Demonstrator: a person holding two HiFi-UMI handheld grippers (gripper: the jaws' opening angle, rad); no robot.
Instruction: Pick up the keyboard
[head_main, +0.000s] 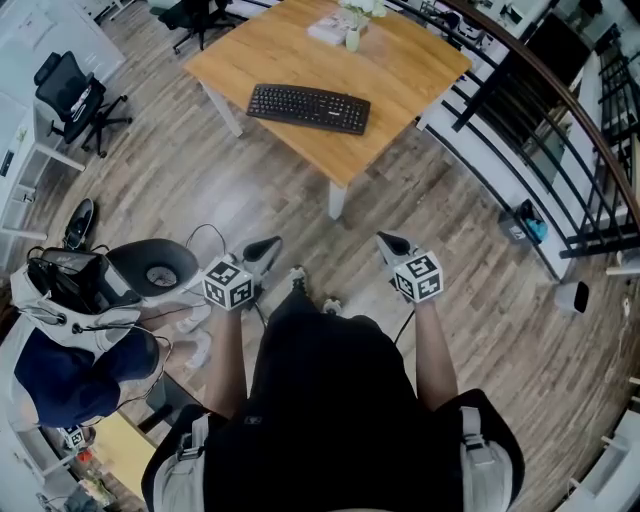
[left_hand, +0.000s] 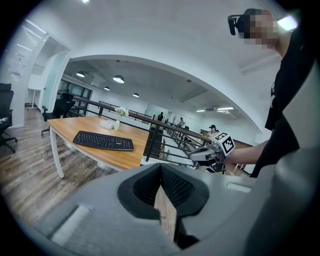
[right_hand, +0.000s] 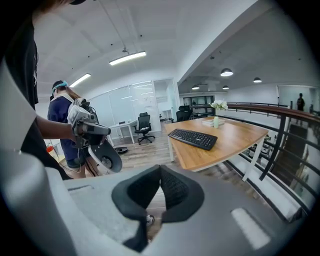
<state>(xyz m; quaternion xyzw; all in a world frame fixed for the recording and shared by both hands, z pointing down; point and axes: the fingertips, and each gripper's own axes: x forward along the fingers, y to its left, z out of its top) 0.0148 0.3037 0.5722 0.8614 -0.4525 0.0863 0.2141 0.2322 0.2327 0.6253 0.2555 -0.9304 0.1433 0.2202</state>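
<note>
Both your tongs are pressed together with nothing between them: the left gripper (head_main: 268, 244) and the right gripper (head_main: 386, 241) each show their dark pads meeting in their own views, with only floor visible beyond. You hold them side by side in front of your body, the left toward eleven o'clock and the right toward one o'clock, both tipped a little downward over the wooden floor (head_main: 170, 190). The keyboard (head_main: 309, 107), black and flat, lies at about twelve o'clock from you on the wooden table (head_main: 262, 48), well apart from both grippers. It sits close to the table's near edge, not far from the corner that points your way, its long side running roughly along that edge. Beyond it, at about one o'clock from the keyboard, a small vase (head_main: 352, 38) with white flowers stands upright just beside a pale stack of books (head_main: 327, 28). A dark railing (head_main: 545, 95) curves past the table from one to three o'clock. A black office chair (head_main: 72, 92) stands at ten o'clock, and another person (head_main: 60, 360) in a dark blue top is close by at about eight o'clock, beside a round grey object (head_main: 155, 268) on the floor.
</note>
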